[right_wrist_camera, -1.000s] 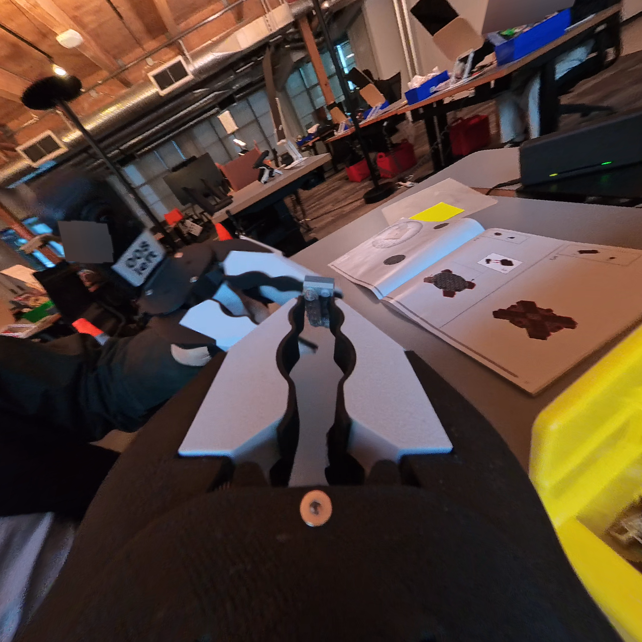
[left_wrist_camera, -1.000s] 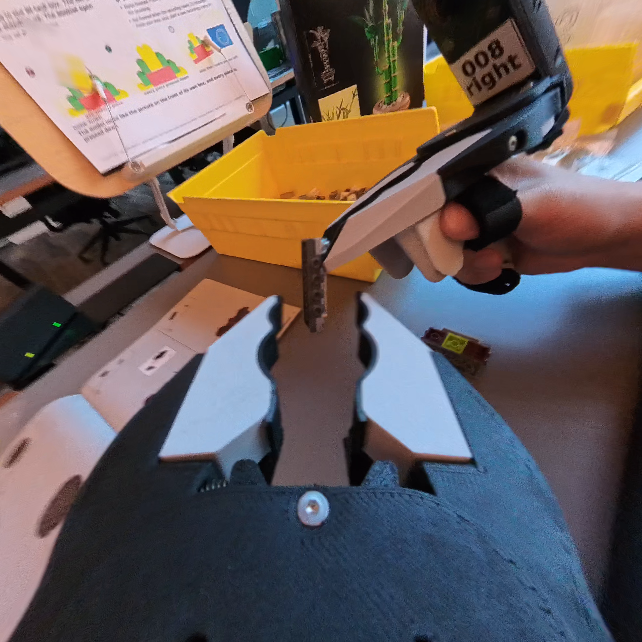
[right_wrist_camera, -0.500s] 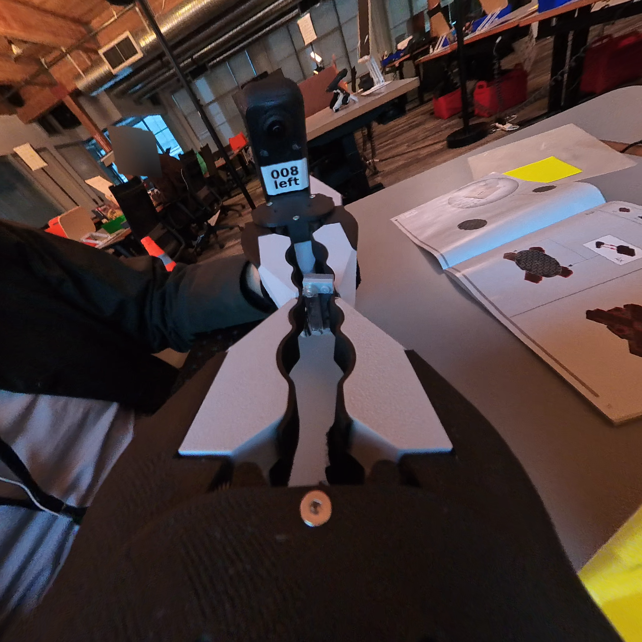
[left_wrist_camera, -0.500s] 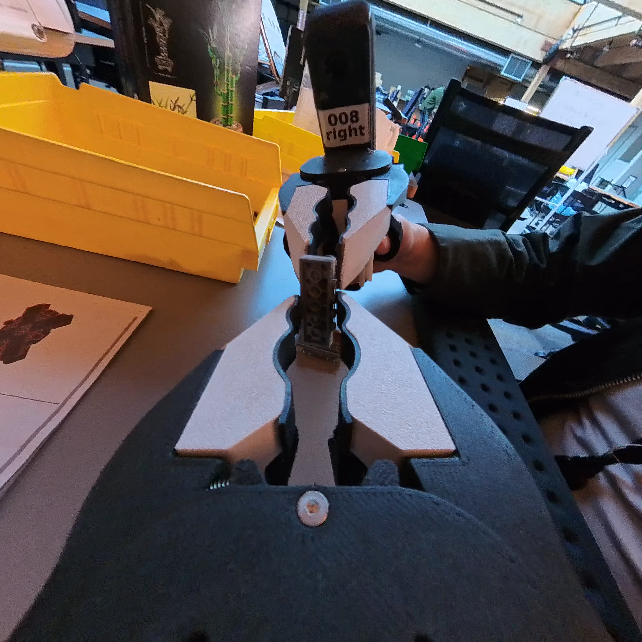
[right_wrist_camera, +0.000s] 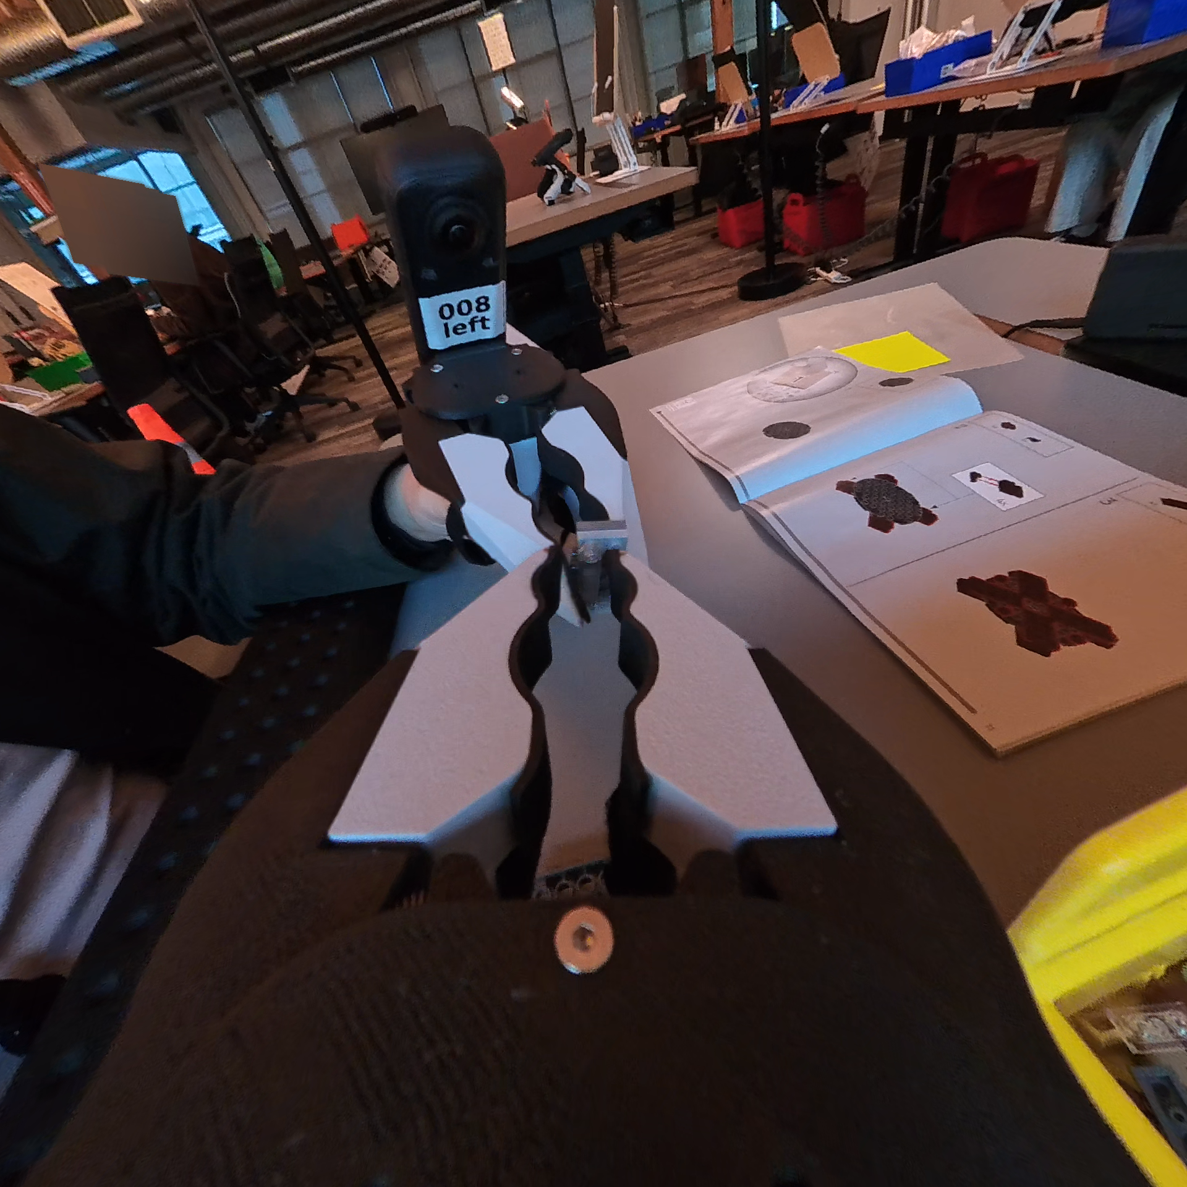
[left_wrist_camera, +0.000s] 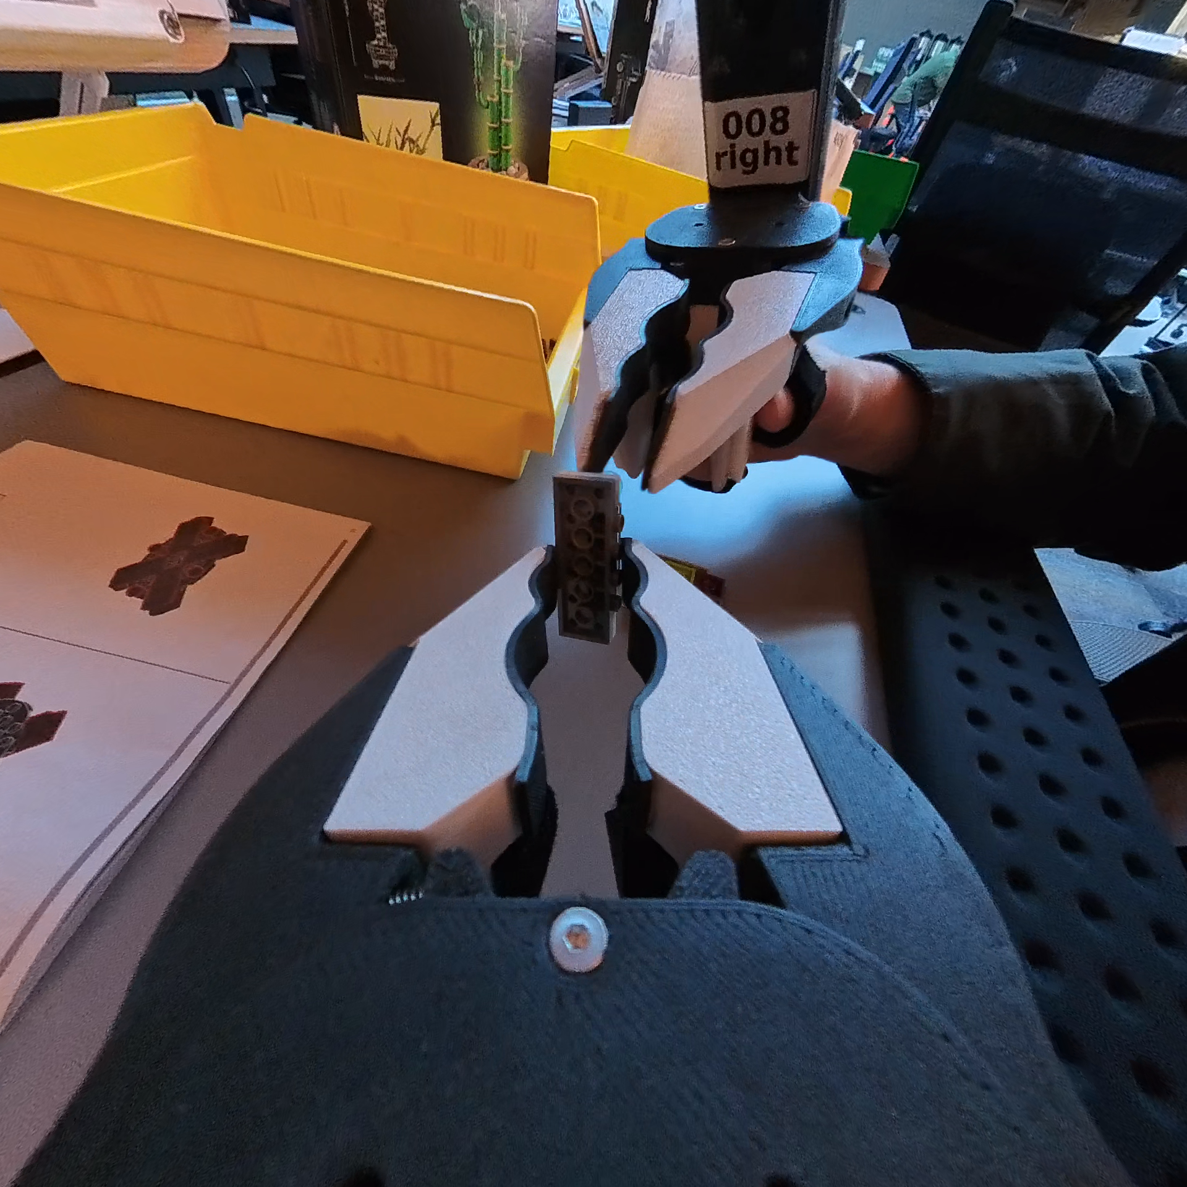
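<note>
Left claw (left_wrist_camera: 586, 565), frame centre, is clamped on a grey studded plastic plate (left_wrist_camera: 586, 559) held upright. Right claw (left_wrist_camera: 620, 472), above it, stands slightly apart, tips just beside the plate's top.

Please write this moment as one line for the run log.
left hand-held gripper: shut on grey studded plastic plate | right hand-held gripper: open, tips just above plate | yellow plastic bin: behind

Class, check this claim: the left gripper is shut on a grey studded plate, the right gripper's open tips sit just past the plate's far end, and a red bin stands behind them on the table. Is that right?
One detail is wrong: the bin is yellow, not red, as the left wrist view shows. The rest stands: the left gripper is shut on the grey studded plate, and the right gripper has open tips just past the plate's far end.
</note>
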A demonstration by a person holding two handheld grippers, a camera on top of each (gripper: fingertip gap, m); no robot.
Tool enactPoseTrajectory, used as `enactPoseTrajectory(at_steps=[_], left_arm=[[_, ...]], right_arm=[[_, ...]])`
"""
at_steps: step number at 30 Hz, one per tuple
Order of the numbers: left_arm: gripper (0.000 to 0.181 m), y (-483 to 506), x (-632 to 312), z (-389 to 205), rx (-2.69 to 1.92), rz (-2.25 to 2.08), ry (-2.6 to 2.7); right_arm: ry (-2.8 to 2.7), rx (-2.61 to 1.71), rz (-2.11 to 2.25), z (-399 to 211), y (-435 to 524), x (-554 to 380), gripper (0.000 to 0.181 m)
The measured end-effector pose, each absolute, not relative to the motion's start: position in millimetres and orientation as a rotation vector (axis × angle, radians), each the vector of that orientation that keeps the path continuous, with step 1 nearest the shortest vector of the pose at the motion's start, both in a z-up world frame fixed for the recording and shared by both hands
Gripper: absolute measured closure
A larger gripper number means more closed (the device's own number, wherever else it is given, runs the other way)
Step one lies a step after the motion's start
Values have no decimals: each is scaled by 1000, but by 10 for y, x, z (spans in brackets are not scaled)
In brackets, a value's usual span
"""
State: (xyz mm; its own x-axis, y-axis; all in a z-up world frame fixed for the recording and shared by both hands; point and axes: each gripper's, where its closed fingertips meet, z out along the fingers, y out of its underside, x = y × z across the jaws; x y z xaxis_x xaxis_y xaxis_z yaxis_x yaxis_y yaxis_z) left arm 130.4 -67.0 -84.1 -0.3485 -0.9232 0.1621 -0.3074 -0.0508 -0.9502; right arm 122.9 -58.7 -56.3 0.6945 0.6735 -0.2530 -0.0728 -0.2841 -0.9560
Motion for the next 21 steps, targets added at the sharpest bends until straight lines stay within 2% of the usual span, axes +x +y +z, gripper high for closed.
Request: enactPoseTrajectory(at_steps=[13, 15, 17, 21], left_arm=[[163, -684, 1309, -1026, -1372, -1399, 1747], [152, -685, 1309, -997, -1334, -1395, 1741], [148, -695, 1296, -963, -1274, -1368, 1747], [160, -770, 1255, -1074, -1183, -1256, 1859]], right_arm=[[-481, -1774, 829, -754, -549, 1198, 176], [-495, -1776, 856, -778, -560, 1179, 176], [-528, -1783, 853, -818, -571, 1154, 176], [-634, -1775, 853, -889, -632, 1054, 176]])
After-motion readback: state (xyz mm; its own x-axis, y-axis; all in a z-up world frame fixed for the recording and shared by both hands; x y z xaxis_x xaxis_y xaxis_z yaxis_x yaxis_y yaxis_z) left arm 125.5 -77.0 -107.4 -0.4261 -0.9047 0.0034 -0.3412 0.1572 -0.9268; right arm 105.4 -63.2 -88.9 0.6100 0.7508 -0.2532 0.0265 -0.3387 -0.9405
